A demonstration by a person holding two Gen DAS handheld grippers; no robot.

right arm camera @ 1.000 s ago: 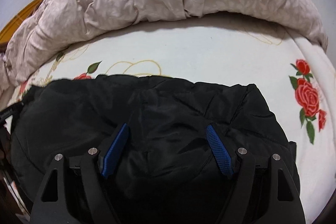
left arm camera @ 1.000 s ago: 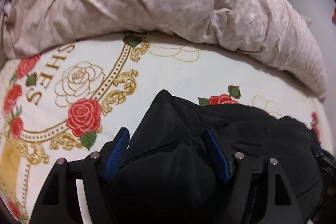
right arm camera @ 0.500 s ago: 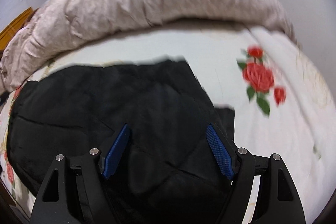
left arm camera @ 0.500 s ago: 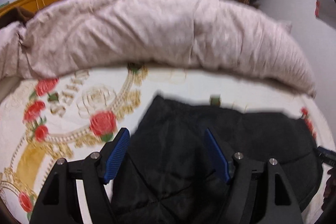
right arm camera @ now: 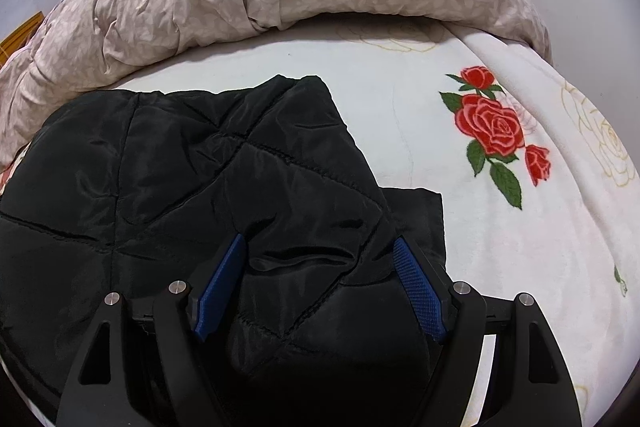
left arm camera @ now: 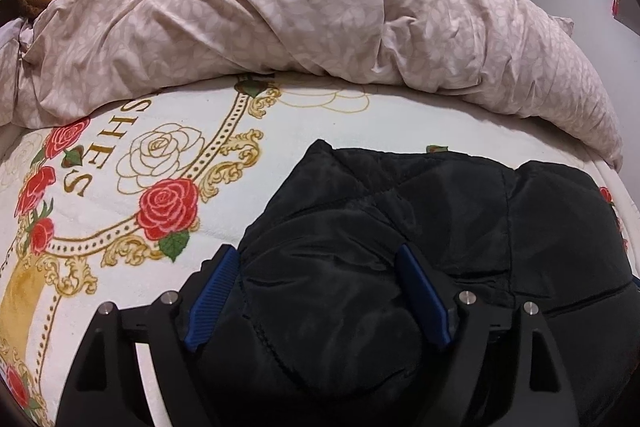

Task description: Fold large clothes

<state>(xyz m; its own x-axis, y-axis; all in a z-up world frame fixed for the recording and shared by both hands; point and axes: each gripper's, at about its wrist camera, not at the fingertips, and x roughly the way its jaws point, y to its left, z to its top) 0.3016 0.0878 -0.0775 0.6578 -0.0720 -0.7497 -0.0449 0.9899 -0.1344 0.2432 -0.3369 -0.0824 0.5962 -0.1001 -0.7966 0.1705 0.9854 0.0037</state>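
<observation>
- Your left hand-held gripper (left arm camera: 320, 291) is opening right now: a second ago its blue pads (left arm camera: 214, 297) sat tighter against a hump of the black jacket (left arm camera: 460, 227); now the padding still bulges between the jaws, but I judge the grip to be letting go.
- The jacket corner at 12 o'clock from that gripper has settled flat on the bed (left arm camera: 360, 123), so this side of the fold looks laid down.
- Your right hand-held gripper (right arm camera: 322, 287) stands wide, with no change in its spread over the last second. Jacket (right arm camera: 200, 167) fabric lies between its jaws; I cannot tell for sure whether the pads (right arm camera: 420, 295) press on it, though it looks loose.
- In the right wrist view the jacket has shifted toward 9 o'clock since a second ago, baring more bed (right arm camera: 400, 75) and the rose print (right arm camera: 492, 127) at 2 o'clock. A flap of cloth pokes out at 1 o'clock from the right pad.
- What this means for you: the jacket reads as a compact bundle at the near edge of the bed, and the fold seems close to done; that flap may need tucking.
- Count: one jacket, one bed, one duvet (left arm camera: 300, 15) heaped from 10 to 2 o'clock beyond it, two grippers.
</observation>
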